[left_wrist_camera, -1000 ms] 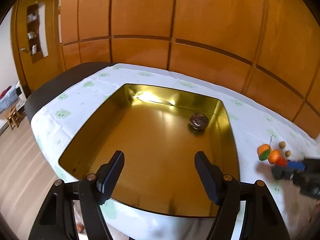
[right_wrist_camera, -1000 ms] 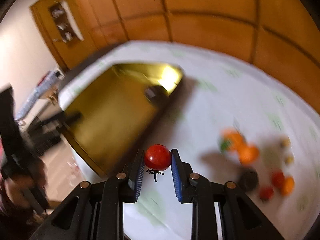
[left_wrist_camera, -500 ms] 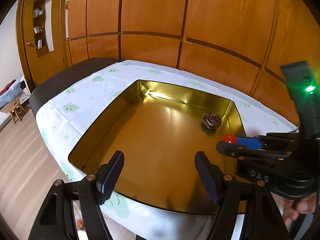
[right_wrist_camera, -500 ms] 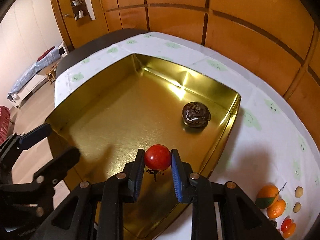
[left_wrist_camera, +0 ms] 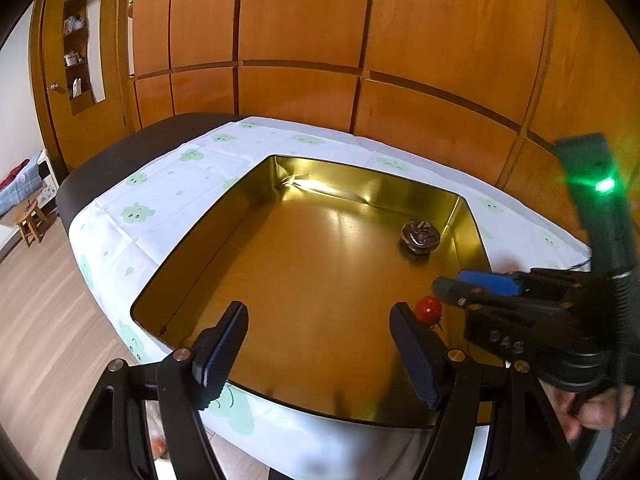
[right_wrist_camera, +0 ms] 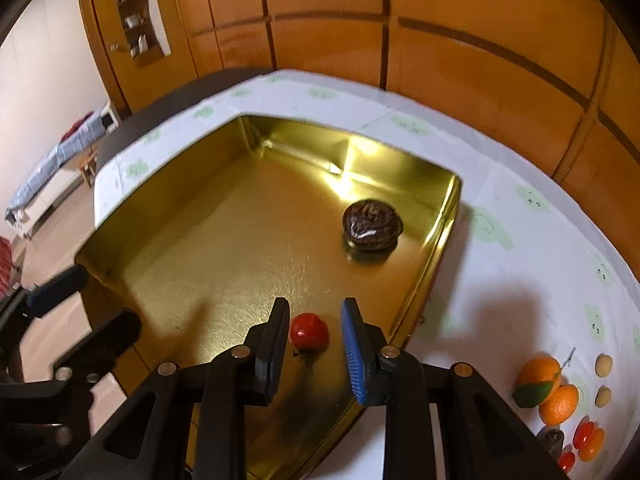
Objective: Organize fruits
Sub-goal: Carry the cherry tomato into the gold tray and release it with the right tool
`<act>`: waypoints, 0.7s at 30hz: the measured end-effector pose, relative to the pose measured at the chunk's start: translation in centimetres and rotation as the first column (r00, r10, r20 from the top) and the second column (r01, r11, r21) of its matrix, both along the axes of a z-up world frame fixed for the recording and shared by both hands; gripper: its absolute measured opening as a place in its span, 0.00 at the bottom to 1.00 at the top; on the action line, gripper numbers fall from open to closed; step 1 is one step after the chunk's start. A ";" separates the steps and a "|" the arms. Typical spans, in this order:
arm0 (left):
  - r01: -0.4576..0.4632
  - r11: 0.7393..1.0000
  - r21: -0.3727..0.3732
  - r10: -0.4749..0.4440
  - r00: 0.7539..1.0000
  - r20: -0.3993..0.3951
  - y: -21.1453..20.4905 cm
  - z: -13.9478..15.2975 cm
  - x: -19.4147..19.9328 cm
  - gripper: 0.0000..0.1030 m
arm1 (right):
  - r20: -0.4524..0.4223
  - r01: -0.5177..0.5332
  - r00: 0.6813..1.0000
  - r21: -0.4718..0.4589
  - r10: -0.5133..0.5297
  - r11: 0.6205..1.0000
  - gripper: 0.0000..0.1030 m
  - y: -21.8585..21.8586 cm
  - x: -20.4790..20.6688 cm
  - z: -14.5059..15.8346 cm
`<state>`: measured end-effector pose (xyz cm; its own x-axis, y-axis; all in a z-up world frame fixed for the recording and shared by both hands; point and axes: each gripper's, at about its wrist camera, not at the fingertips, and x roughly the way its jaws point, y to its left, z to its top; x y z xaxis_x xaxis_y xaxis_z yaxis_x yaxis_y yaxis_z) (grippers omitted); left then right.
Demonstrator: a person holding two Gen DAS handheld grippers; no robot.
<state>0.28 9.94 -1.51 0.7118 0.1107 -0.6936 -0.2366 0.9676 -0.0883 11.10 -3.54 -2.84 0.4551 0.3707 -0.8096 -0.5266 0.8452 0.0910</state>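
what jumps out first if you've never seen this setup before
A big shiny gold tray fills the middle of the white cloth. Inside it, a small red tomato sits between the fingers of the right gripper, which stand apart from it, and a dark brown fruit lies near the far right corner. Oranges wait on the cloth to the right.

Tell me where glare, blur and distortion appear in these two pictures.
Left wrist view: glare streaks on the far wall of the gold tray; the wooden wall panels bend from the fisheye lens. Right wrist view: a bright glare spot in the tray's far corner; the left gripper is blurred.
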 end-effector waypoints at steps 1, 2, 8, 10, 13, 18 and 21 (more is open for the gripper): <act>0.001 1.000 -0.001 -0.001 1.000 -0.001 0.0 -0.1 0.0 0.72 | 0.008 0.006 1.000 0.008 -0.006 1.000 0.26 -0.2 -0.2 0.3; 0.002 1.000 -0.002 -0.002 1.000 -0.002 -0.1 -0.1 0.0 0.72 | 0.022 0.018 1.000 0.021 -0.018 1.000 0.27 -0.7 -0.5 0.7; 0.020 1.000 -0.002 -0.020 1.000 -0.006 -0.7 -0.2 -0.1 0.72 | 0.107 0.093 0.989 0.053 -0.098 0.994 0.28 -3.4 -2.2 2.4; 0.029 1.000 0.002 -0.029 1.000 -0.003 -1.0 0.0 -0.1 0.72 | 0.151 0.120 0.980 0.068 -0.129 0.990 0.29 -4.7 -3.1 3.2; 0.047 0.999 0.009 -0.047 0.999 0.000 -1.6 0.1 -0.2 0.72 | 0.227 0.159 0.959 0.075 -0.172 0.984 0.38 -6.3 -4.1 4.3; 0.077 0.997 0.020 -0.077 0.997 0.000 -2.8 0.3 -0.3 0.72 | 0.276 0.200 0.938 0.069 -0.211 0.977 0.39 -8.7 -5.1 5.3; 0.096 0.995 0.026 -0.096 0.995 -0.001 -3.4 0.5 -0.4 0.72 | 0.277 0.209 0.935 0.064 -0.219 0.976 0.39 -9.9 -5.4 5.3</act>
